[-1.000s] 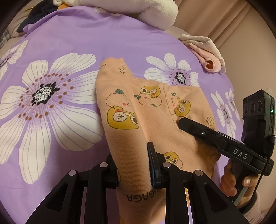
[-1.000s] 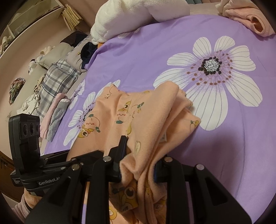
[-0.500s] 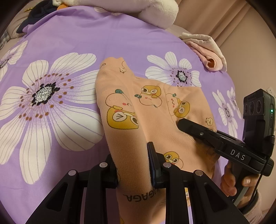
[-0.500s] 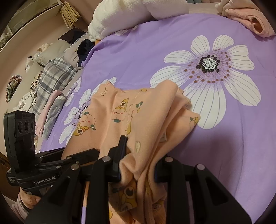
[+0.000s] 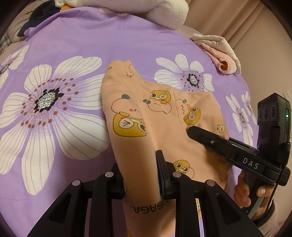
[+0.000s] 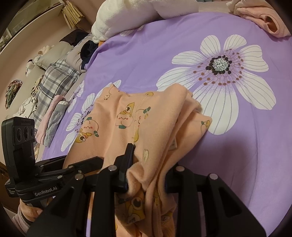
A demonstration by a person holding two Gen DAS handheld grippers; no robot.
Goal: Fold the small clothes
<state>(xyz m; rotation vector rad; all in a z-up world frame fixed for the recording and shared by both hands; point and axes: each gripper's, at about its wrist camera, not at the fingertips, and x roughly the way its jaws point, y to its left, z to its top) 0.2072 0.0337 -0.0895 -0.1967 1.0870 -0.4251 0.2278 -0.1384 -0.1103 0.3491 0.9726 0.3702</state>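
Observation:
A small peach garment (image 5: pixel 155 113) printed with cartoon animals lies partly spread on the purple flowered sheet (image 5: pixel 73 45). My left gripper (image 5: pixel 139 164) is shut on its lettered band at the near edge. The right gripper's finger (image 5: pixel 200 133) rests on the cloth to the right, with a hand on its handle. In the right wrist view my right gripper (image 6: pixel 149 164) is shut on a bunched fold of the same peach garment (image 6: pixel 127 116). Its right finger is hidden under the cloth. The left gripper (image 6: pixel 82 164) sits low at the left, its tips hidden beneath the fabric.
A white plush blanket (image 5: pixel 164 11) lies at the far edge of the bed. A rolled pink garment (image 5: pixel 222 58) sits at the far right corner. Plaid bedding (image 6: pixel 54 76) and folded pink and grey clothes (image 6: pixel 53 118) lie beyond the sheet's left edge.

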